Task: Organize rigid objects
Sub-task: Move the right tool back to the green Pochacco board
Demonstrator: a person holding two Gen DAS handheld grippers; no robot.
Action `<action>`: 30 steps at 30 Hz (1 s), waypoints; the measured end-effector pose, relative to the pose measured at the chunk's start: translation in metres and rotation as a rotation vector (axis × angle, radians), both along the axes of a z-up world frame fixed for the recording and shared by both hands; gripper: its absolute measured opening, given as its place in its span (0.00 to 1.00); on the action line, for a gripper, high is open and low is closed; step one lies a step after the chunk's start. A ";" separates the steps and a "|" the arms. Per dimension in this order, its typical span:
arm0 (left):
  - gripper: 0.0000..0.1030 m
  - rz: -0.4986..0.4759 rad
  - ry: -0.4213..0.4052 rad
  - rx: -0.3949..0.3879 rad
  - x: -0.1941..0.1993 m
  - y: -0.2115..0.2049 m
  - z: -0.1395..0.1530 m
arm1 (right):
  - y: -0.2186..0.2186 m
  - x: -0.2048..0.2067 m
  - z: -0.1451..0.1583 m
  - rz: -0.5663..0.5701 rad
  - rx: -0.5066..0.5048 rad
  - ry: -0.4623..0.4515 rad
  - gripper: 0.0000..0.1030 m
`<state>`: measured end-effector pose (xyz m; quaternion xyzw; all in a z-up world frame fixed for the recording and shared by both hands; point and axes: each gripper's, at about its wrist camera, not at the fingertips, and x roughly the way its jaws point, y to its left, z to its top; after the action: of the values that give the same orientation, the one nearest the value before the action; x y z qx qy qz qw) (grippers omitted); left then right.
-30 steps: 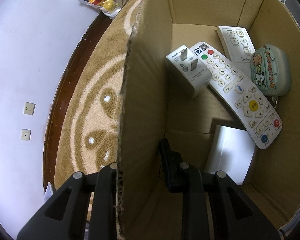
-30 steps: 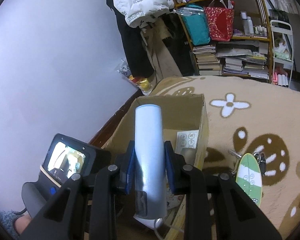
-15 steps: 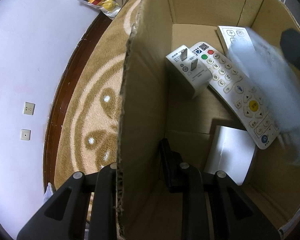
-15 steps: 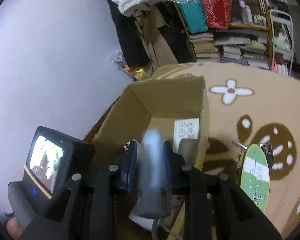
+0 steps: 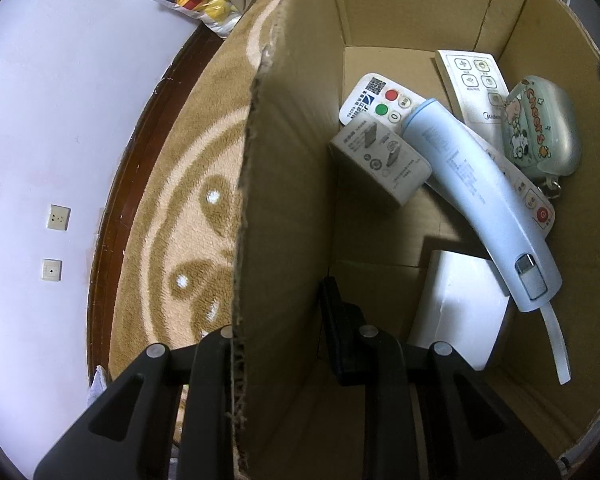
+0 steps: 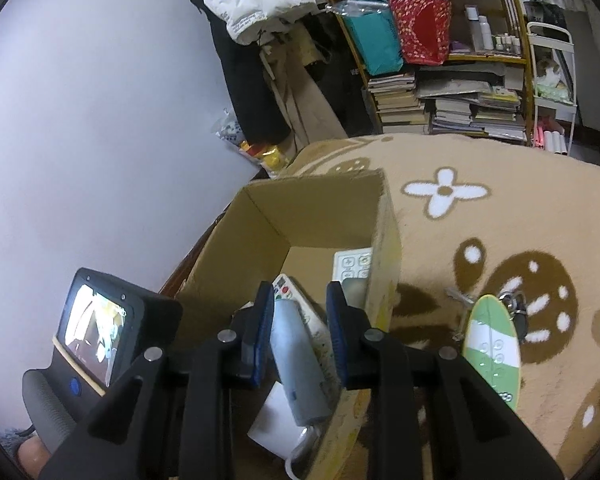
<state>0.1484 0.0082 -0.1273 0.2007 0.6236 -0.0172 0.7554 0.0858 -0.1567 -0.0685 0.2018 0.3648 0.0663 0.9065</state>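
Left gripper (image 5: 278,344) is clamped on the cardboard box (image 5: 292,160) wall: one finger outside over the rug (image 5: 188,168), the other inside the box, wall pinched between them.

Box contents, left to right in the left wrist view:
- white power adapter (image 5: 380,160), prongs folded, lying against the white remote (image 5: 384,102)
- light blue tube-shaped device (image 5: 480,204), lying diagonally on top of the remote, clear cord (image 5: 556,344) trailing off its lower end
- white box (image 5: 460,312) under the device's lower end
- flat white control panel (image 5: 474,84) leaning at the far wall
- green cartoon pouch (image 5: 540,128) against the right wall

Right gripper (image 6: 298,332) hovers over the box's near edge, fingers parted. The blue device sits below and between the blue pads (image 6: 260,340) but the pads aren't pressing it; it rests in the box.

Right of the box, on the rug: green-and-white oval tag (image 6: 494,352) with keys (image 6: 516,312). Bookshelf (image 6: 452,60) in the background.
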 end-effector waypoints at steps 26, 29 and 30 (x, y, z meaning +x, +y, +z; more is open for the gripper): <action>0.22 -0.001 0.000 0.002 0.000 -0.002 -0.001 | -0.073 -0.034 -0.013 -0.173 -0.043 0.078 0.85; 0.22 -0.002 0.000 0.002 -0.001 -0.002 -0.001 | -0.077 -0.038 -0.031 -0.181 -0.037 0.119 0.85; 0.22 -0.001 0.001 0.002 0.000 -0.002 -0.001 | -0.079 -0.039 -0.036 -0.183 -0.041 0.132 0.85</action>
<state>0.1483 0.0061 -0.1282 0.2016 0.6237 -0.0169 0.7550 0.0467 -0.2353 -0.1047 0.2195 0.4052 -0.0375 0.8867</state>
